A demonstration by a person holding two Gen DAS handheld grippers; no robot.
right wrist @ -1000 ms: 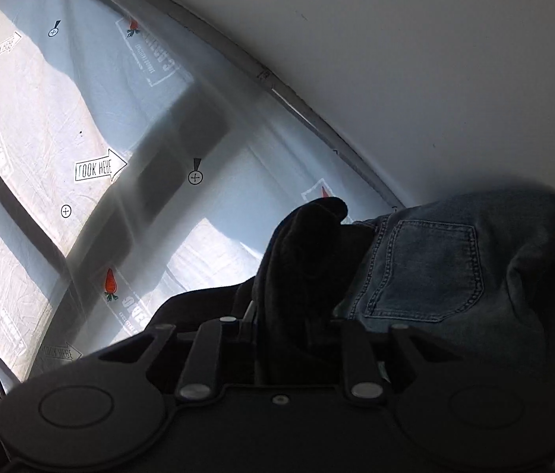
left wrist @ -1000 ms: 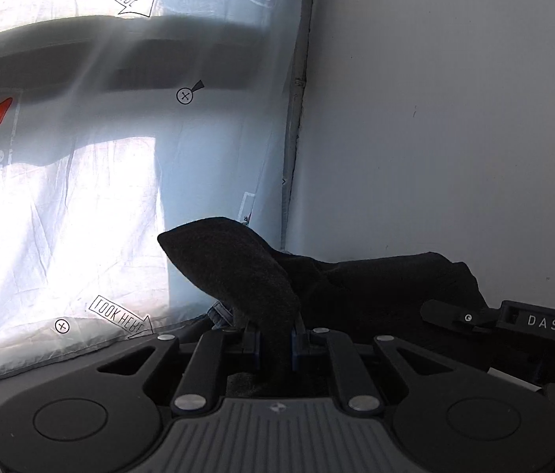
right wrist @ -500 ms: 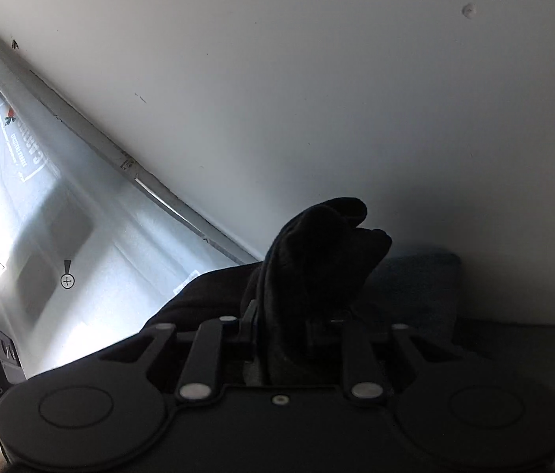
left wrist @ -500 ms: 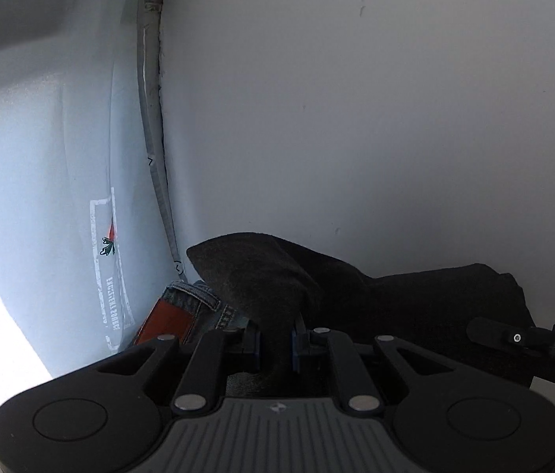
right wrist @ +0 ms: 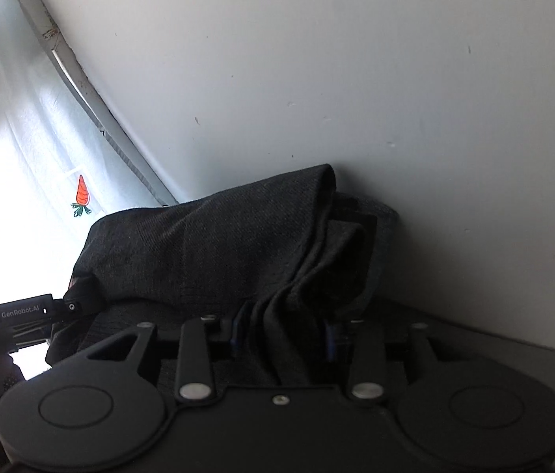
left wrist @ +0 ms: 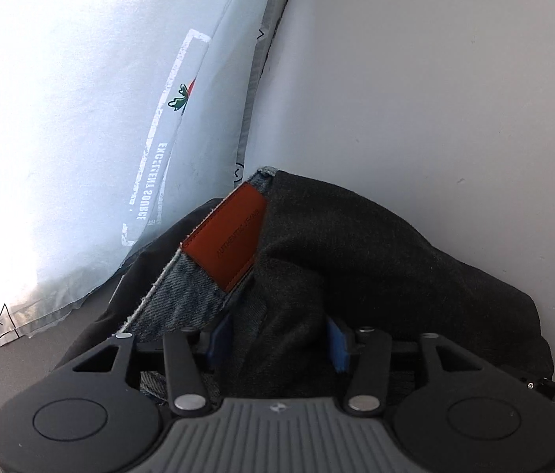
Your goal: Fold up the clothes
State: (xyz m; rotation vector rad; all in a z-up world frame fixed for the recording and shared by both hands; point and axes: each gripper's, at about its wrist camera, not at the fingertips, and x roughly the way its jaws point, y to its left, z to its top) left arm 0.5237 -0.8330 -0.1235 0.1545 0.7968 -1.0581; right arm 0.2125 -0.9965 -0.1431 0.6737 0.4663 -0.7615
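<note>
A dark grey garment (left wrist: 376, 244) lies bunched against the wall on top of folded blue jeans (left wrist: 187, 295) that bear an orange leather patch (left wrist: 230, 236). My left gripper (left wrist: 277, 343) is low over this pile. Its jaws are opening, and a fold of the dark cloth lies loose between the blue pads (left wrist: 220, 339). In the right wrist view the same dark garment (right wrist: 214, 244) fills the middle. My right gripper (right wrist: 283, 335) is opening too, with a hanging pleat of the cloth between its fingers. A strip of the jeans (right wrist: 388, 220) shows behind.
A white wall (left wrist: 435, 98) stands close behind the pile. A pale printed sheet (left wrist: 60, 118) with a carrot motif (right wrist: 82, 195) hangs to the left. The pile rests on a grey surface (left wrist: 21, 354). The left gripper's side bar (right wrist: 25, 311) shows at the right view's left edge.
Both grippers came down toward the wall with the dark garment and set it on the jeans. Both pairs of jaws, shut on cloth before, now stand apart.
</note>
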